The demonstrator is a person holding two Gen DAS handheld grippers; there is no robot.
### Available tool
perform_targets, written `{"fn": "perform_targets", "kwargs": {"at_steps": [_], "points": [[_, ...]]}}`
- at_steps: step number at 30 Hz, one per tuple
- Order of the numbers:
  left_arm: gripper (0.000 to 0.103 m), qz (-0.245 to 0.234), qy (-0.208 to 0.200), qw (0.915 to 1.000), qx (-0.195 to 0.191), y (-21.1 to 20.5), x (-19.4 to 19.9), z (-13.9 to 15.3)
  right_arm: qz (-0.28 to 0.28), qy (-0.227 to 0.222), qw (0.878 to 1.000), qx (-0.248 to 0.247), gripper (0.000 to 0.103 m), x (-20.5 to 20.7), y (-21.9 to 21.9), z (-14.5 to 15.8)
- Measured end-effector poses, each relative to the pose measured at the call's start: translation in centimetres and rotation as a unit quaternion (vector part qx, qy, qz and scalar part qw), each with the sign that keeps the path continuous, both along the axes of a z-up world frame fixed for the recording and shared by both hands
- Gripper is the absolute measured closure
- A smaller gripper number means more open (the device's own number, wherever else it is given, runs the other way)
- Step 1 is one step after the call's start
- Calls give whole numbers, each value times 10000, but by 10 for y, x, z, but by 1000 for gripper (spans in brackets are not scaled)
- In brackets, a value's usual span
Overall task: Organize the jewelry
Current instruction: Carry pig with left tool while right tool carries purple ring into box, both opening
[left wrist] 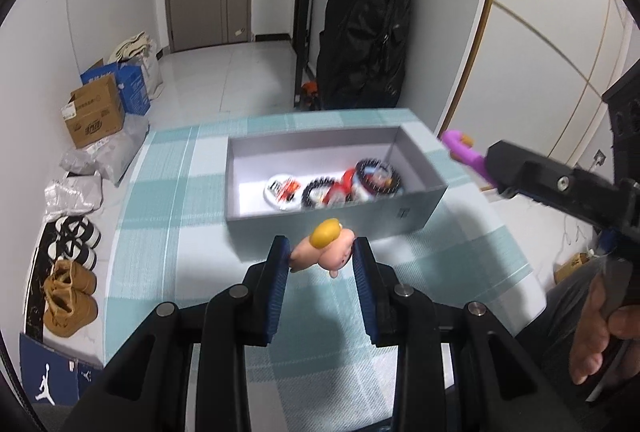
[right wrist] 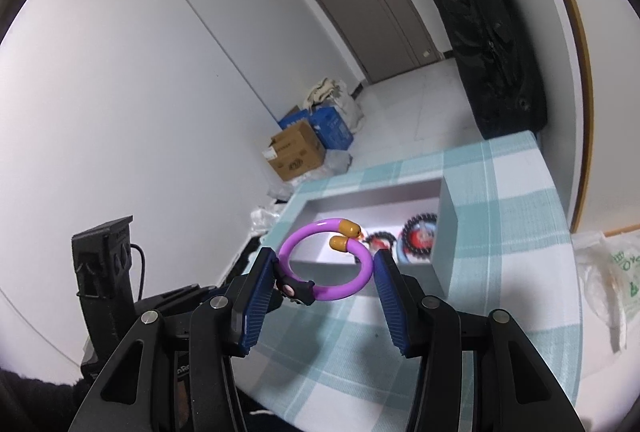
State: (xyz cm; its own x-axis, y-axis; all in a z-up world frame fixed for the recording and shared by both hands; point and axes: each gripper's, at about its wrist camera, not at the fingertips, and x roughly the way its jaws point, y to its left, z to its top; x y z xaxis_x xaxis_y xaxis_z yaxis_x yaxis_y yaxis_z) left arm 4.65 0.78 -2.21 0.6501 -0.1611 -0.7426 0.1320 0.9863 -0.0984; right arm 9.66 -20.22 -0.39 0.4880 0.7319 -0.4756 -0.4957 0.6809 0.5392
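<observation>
Ribbed blue pads of the left gripper (left wrist: 321, 254) clamp a peach-coloured bracelet (left wrist: 324, 252) with a rounded mustard-yellow tip, held above the tabletop (left wrist: 168, 192) with its teal-and-white checked cloth. Just behind it stands a grey rectangular box (left wrist: 416, 168) with beaded bracelets (left wrist: 360, 180) lying inside.

From the right wrist view, the right gripper (right wrist: 325, 264) grips a smooth purple ring-shaped bracelet (right wrist: 326, 258) with two mustard caps at its open ends and a small black charm, held in the air before the same box (right wrist: 446, 232).
</observation>
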Motion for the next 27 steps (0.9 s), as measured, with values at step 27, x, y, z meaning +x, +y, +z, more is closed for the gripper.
{"fn": "perform_targets", "kwargs": {"at_steps": [27], "points": [[76, 55, 387, 9976, -575, 14, 85, -11, 71, 322, 9994, -35, 54, 76, 18, -8]]}}
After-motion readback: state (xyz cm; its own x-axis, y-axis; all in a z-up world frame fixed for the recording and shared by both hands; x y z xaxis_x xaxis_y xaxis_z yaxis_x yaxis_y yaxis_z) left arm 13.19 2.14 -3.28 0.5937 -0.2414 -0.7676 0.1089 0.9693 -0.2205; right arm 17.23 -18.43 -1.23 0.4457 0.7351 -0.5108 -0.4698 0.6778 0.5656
